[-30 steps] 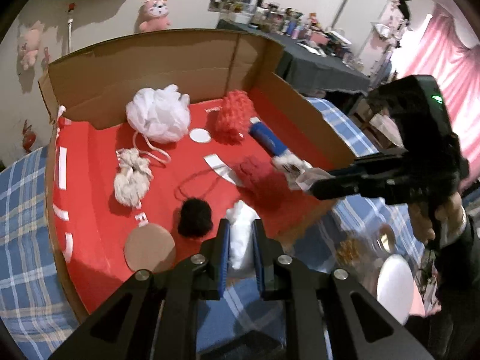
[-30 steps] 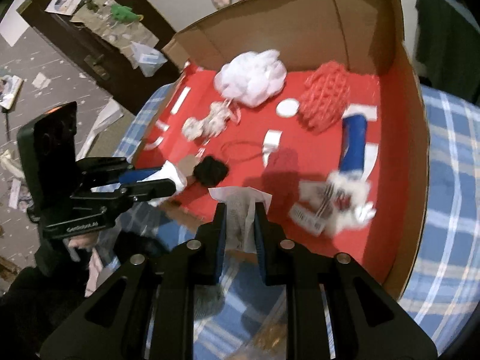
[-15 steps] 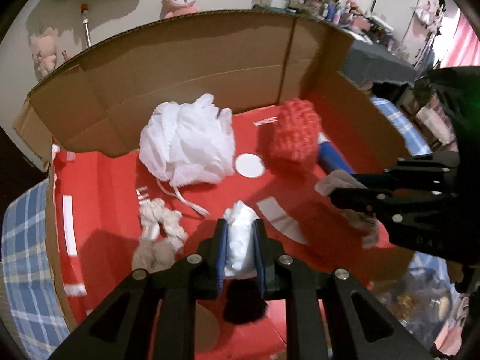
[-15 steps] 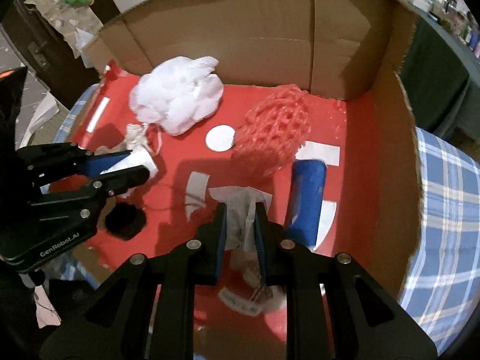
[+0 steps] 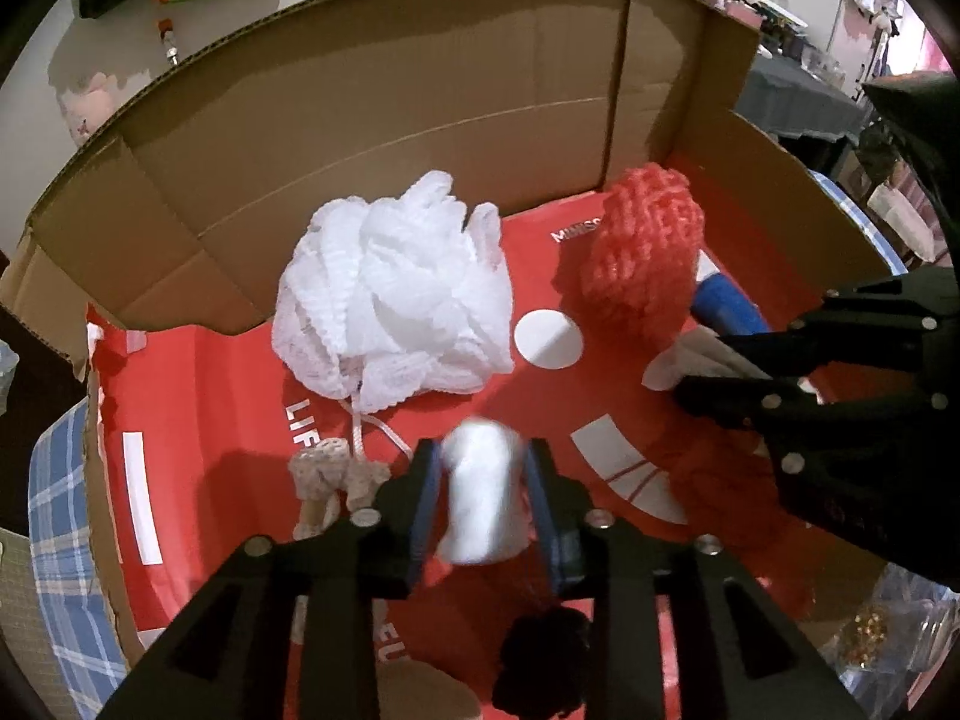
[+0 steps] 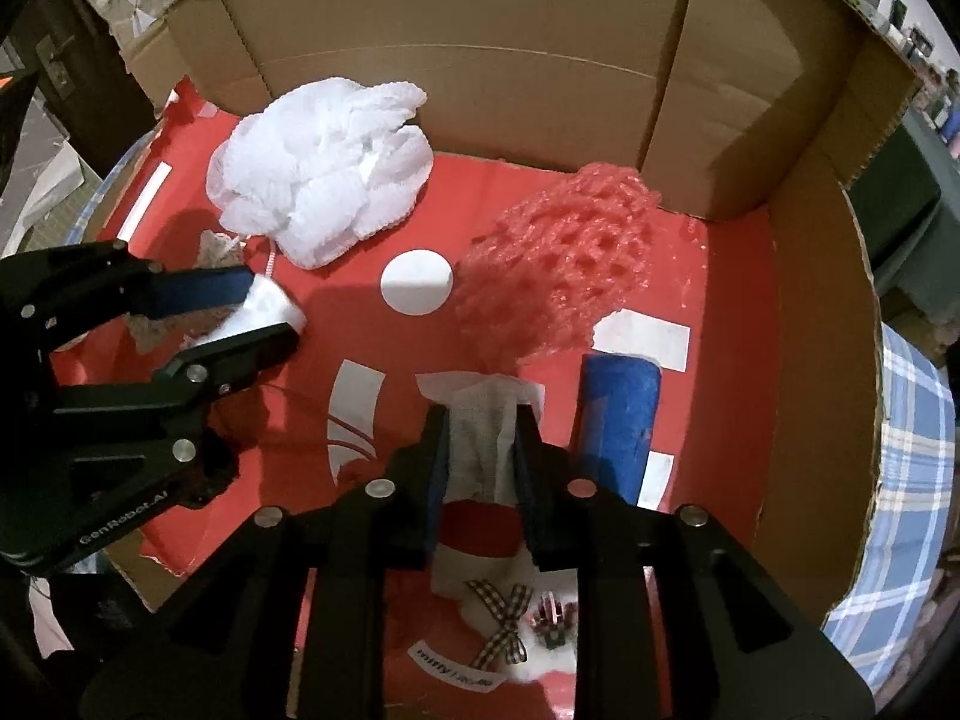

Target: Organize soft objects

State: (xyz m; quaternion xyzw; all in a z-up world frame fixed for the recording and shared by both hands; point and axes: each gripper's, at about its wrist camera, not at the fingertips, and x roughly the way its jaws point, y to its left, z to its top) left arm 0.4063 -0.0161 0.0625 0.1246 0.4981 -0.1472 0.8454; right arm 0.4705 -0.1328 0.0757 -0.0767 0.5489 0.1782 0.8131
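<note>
My left gripper point(image 5: 483, 468) is shut on a white soft wad point(image 5: 480, 495) and holds it over the red floor of the cardboard box point(image 5: 384, 102). It also shows in the right wrist view point(image 6: 264, 315). My right gripper point(image 6: 483, 429) is shut on a thin white cloth pouch point(image 6: 483, 426), inside the box beside a blue roll point(image 6: 618, 414). In the box lie a white mesh pouf point(image 5: 390, 300), a red mesh pouf point(image 5: 648, 252), a beige knotted rope piece point(image 5: 330, 480) and a black pom-pom point(image 5: 543, 660).
The box's brown flaps point(image 6: 480, 30) stand tall at the back and right. A white plush with a checked bow point(image 6: 510, 636) lies under my right gripper. Blue plaid cloth point(image 6: 918, 450) surrounds the box. A clear bag point(image 5: 888, 630) lies outside at the right.
Both grippers have moved forward from the box's front edge to well inside it, each still holding its item. The left gripper's jaws look slightly wider around the wad.
</note>
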